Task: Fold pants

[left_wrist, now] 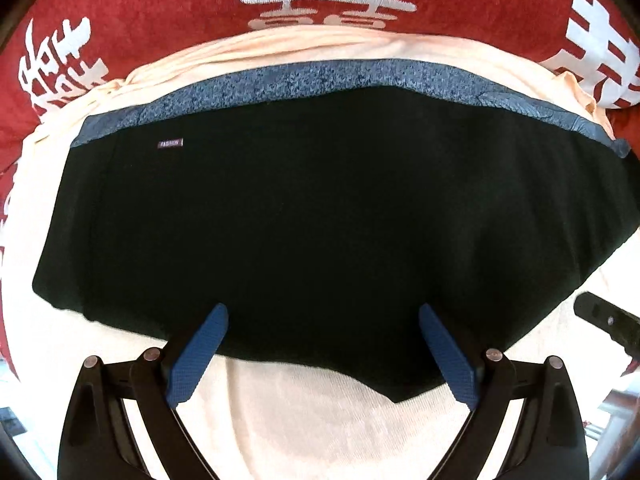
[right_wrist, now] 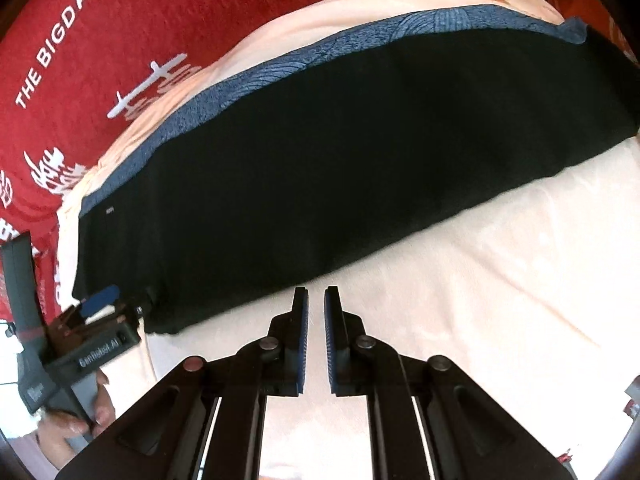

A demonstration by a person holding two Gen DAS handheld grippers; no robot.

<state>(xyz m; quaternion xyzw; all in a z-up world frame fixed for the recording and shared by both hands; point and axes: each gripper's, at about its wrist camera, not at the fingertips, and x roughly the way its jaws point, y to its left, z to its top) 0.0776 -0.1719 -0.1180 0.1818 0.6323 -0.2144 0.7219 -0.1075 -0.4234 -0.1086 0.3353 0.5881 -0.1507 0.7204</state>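
The black pants (left_wrist: 320, 220) lie flat and folded on a cream cloth (left_wrist: 312, 432), with a speckled blue-grey band (left_wrist: 304, 78) showing along their far edge. A small label (left_wrist: 171, 143) sits near the far left corner. My left gripper (left_wrist: 324, 312) is open, its blue pads wide apart over the pants' near edge, holding nothing. In the right wrist view the pants (right_wrist: 320, 160) stretch diagonally, and my right gripper (right_wrist: 316, 292) is shut just short of their near edge, above the cream cloth (right_wrist: 480, 300), with nothing between its fingers.
A red blanket (left_wrist: 160, 20) with white characters lies under the cream cloth and around it (right_wrist: 120, 40). A person's hand (right_wrist: 76, 420) holds the left gripper (right_wrist: 100, 300) at the pants' left end. Part of the right gripper's body (left_wrist: 608, 324) shows at the right edge.
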